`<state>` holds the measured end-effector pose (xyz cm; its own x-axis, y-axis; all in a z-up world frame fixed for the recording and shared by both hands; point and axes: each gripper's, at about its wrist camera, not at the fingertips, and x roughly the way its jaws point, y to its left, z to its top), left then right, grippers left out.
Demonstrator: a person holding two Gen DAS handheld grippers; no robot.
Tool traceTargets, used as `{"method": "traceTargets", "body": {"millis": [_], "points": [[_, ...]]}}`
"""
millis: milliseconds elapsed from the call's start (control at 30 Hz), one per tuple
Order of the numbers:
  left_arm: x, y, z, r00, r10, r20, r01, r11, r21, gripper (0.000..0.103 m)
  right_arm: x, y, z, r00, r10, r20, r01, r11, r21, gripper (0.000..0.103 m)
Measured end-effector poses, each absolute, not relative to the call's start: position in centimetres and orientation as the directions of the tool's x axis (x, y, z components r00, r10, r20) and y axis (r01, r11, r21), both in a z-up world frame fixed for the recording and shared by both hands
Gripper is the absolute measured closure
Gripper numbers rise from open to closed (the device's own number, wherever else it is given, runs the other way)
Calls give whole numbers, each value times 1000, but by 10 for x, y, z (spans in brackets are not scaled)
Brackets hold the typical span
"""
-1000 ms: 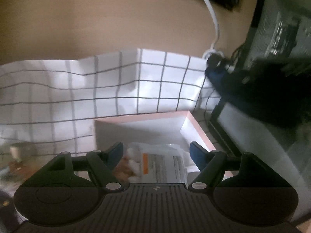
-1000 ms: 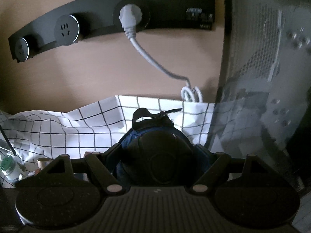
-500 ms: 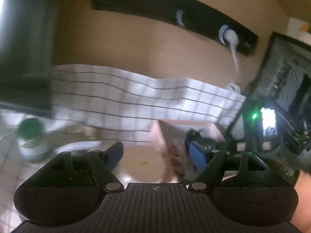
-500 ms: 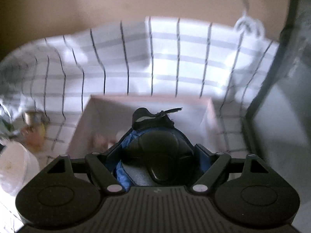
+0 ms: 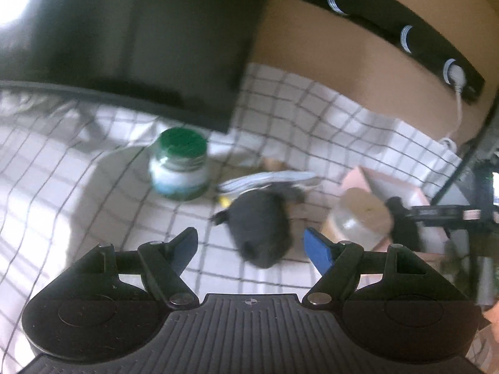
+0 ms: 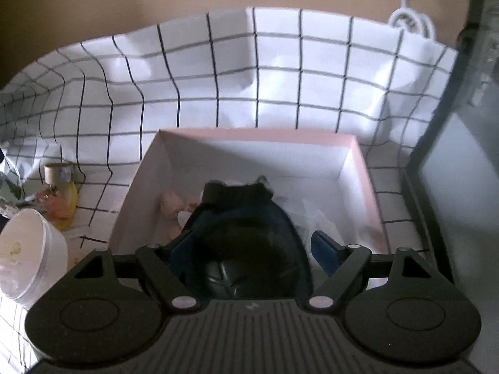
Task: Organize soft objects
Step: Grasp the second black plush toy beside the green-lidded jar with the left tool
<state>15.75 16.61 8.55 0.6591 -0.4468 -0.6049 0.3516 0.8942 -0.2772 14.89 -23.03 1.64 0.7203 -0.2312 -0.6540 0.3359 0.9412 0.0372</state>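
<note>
The right gripper [image 6: 249,243] tilts down over the pink box [image 6: 255,133], its fingers [image 6: 324,249] clamped on a dark blue soft pouch [image 6: 249,249] above the box's open inside, where pale soft items [image 6: 171,205] lie. The left gripper [image 5: 251,244] hangs with fingers [image 5: 316,249] spread and nothing between them, left of the box, above a black soft object [image 5: 259,227] on the checked cloth [image 5: 312,118] covering the bench. A green-lidded jar [image 5: 181,163] stands further left of the box

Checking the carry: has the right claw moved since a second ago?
Yes. The right claw, holding the dark pouch, has come down from the wall sockets to over the pink box.
</note>
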Motion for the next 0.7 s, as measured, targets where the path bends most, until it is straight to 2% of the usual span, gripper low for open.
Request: {"method": "traceTargets", "body": {"millis": [300, 567, 700], "points": [[167, 199, 85, 697, -462, -549, 311, 884, -349, 23, 124, -216, 50, 757, -290, -586, 339, 940, -28, 21], [180, 199, 66, 627, -487, -609, 337, 873, -351, 23, 99, -179, 80, 817, -237, -527, 245, 968, -55, 21], [198, 183, 58, 579, -531, -618, 329, 847, -418, 23, 90, -148, 94, 837, -209, -506, 177, 978, -112, 21]]}}
